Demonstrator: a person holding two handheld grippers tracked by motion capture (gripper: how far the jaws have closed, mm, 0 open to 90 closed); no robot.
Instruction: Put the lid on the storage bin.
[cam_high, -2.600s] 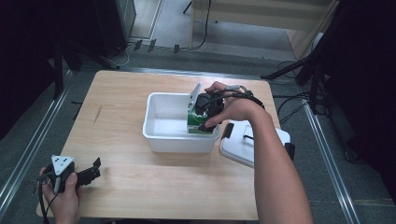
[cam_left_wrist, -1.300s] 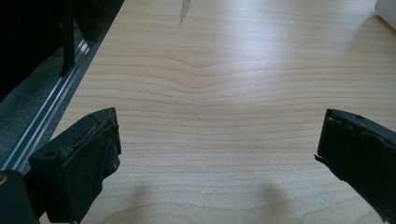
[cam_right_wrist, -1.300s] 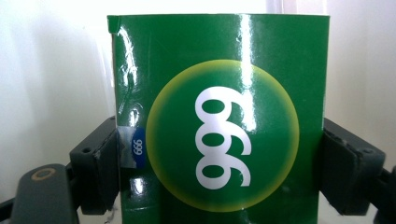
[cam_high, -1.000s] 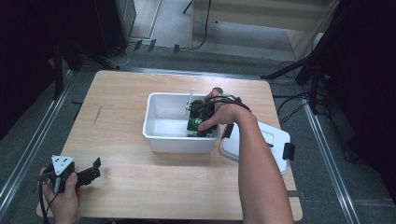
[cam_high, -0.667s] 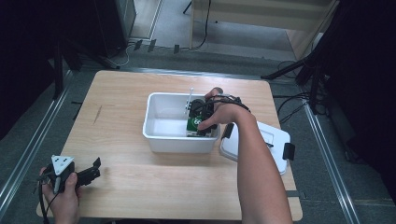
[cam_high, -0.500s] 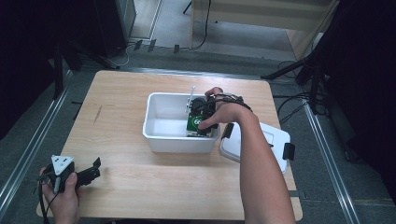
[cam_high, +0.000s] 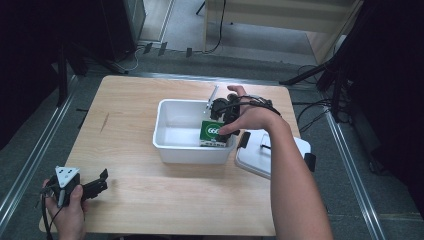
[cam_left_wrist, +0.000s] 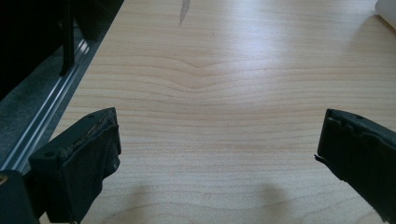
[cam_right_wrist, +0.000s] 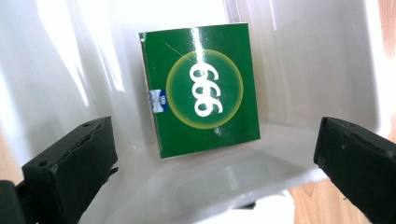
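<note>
A green box (cam_high: 212, 132) with a white number on a pale disc stands tilted inside the white bin (cam_high: 170, 145), leaning on its right end wall. My right gripper (cam_high: 222, 121) hovers just above that end of the bin. Its jaws have just been opening and now stand wide, well apart from the green box (cam_right_wrist: 203, 88), which sits beyond and between them untouched. My left gripper (cam_high: 100, 184) rests low at the table's front left corner, open over bare wood (cam_left_wrist: 217, 135).
A white lid (cam_high: 270, 155) with black latches lies on the table right of the bin, partly under my right forearm. The wooden table (cam_high: 130, 110) has metal rails along both sides and dark floor beyond.
The right gripper lowered the green box into the bin, opened its jaws, and has lifted a little off it. The box stays in the bin. The left gripper has not moved.
</note>
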